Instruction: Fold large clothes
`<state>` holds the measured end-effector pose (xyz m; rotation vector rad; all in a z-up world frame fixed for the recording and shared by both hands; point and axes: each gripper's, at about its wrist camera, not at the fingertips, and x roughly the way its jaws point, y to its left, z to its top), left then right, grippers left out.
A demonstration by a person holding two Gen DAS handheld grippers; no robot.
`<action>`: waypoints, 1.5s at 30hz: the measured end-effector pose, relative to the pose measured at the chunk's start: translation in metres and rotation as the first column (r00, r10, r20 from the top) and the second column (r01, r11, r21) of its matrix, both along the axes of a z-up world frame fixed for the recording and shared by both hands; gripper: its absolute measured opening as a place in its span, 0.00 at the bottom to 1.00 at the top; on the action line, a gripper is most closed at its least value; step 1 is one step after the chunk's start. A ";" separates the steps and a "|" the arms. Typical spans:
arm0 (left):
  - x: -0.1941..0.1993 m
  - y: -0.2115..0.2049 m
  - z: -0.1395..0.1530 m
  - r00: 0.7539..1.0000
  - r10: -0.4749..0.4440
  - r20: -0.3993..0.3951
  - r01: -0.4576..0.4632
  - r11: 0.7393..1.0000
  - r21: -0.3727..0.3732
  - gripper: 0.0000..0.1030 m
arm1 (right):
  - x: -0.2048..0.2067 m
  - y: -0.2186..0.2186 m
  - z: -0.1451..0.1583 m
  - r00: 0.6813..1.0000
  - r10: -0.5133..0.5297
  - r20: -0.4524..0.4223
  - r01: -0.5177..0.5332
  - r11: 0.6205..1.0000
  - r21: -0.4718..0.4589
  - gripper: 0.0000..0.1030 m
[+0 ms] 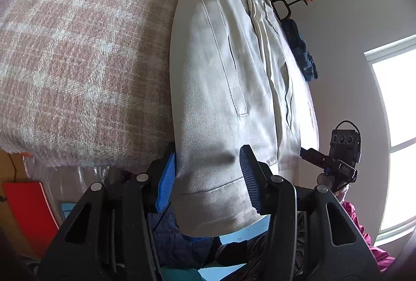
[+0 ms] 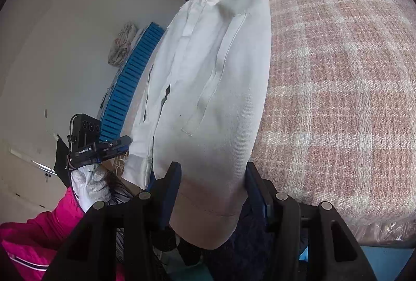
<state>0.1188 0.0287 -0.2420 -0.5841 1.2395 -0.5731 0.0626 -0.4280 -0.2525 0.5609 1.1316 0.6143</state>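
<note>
**Jacket hem sat between both sets of jaws, ready to be pinched**

The jacket lay lengthwise on the bed, its hem end hanging just over the near edge toward me. My left gripper stood wide apart around one hem corner, one blue pad on each side of the cloth; I could not tell whether either pad actually touched it. My right gripper straddled the other hem corner in the same way, jaws spread, nothing pinched yet as far as I could see.

To do this step well, I judged that both sets of jaws should close on the hem band itself, just above the stitched line, and catch every layer, not only the top one. The two grips ought to sit level with each other, or the fold would run crooked.

Beyond the jaws, the welt pockets and the front placket ran away toward the collar at the far end. The fabric looked stiff and smooth, so I expected it to lift as a sheet and hold a crease. The plaid blanket under it looked rough enough to drag the cloth, so lifting clear seemed wiser than sliding.
</note>
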 end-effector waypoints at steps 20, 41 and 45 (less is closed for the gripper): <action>-0.027 0.024 -0.022 0.991 0.108 -0.073 -0.115 0.988 -0.099 0.38 | -0.005 -0.005 -0.026 0.995 -0.030 -0.091 0.041 0.993 0.113 0.33; -0.022 -0.005 0.001 0.998 0.044 -0.033 -0.046 0.997 -0.063 0.28 | -0.001 0.026 -0.011 0.998 0.033 -0.056 -0.033 0.999 -0.007 0.39; -0.024 -0.004 -0.003 0.998 0.053 -0.035 -0.055 0.997 -0.062 0.26 | -0.003 0.032 -0.025 0.996 0.014 -0.083 -0.015 1.000 -0.017 0.34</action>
